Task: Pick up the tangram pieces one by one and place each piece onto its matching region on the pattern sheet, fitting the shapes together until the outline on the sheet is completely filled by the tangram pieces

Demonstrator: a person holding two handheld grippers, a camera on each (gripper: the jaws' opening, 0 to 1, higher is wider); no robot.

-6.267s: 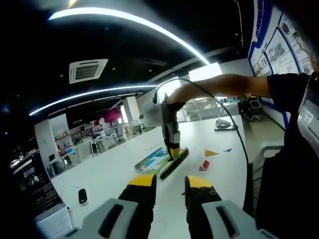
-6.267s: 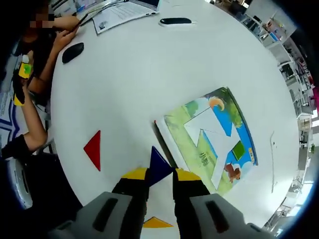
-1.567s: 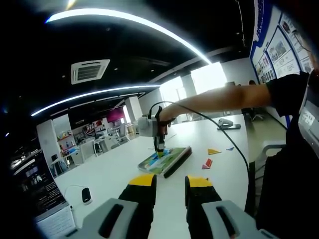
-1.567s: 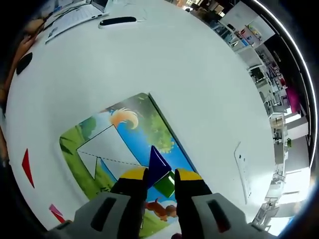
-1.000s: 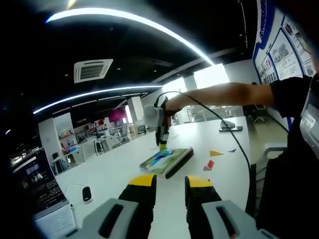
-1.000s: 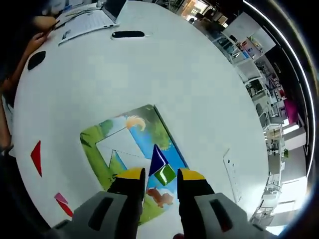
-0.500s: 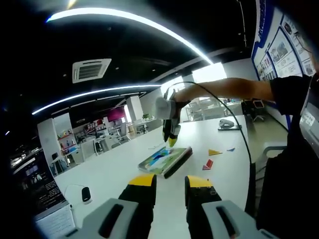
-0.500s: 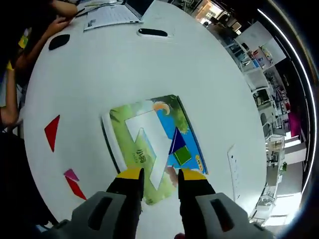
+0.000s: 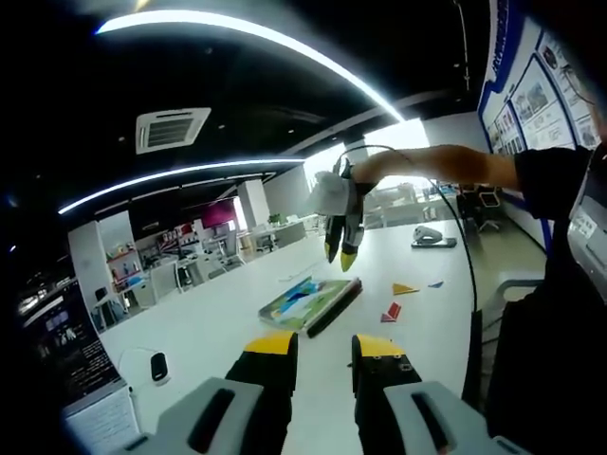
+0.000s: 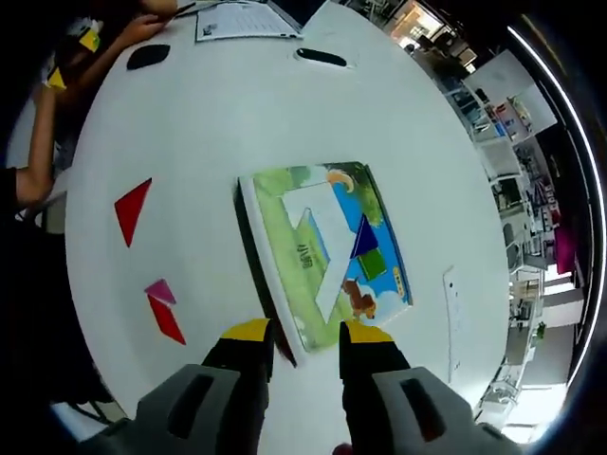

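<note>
The pattern sheet (image 10: 285,204) lies on the white table, its white outline partly filled. A dark blue triangle (image 10: 364,239) rests on it, touching a green square (image 10: 372,263). My right gripper (image 10: 306,334) hangs high above the sheet's near edge, open, nothing between its jaws. Loose pieces lie to the left: a red triangle (image 10: 131,209), a pink piece (image 10: 159,291) and a second red piece (image 10: 168,319). In the left gripper view the left gripper (image 9: 324,346) is open and far from the sheet (image 9: 303,301); the right gripper (image 9: 340,248) hovers above it.
A black mouse (image 10: 148,56), a dark flat object (image 10: 321,57) and papers (image 10: 242,19) sit at the table's far side. A seated person's arm (image 10: 38,142) rests at the left edge. A yellow triangle (image 9: 403,288) and a small blue piece (image 9: 433,283) lie right of the sheet.
The right gripper let go of the dark blue triangle on the sheet beside the green square, then rose and drew back. The left gripper stayed put.
</note>
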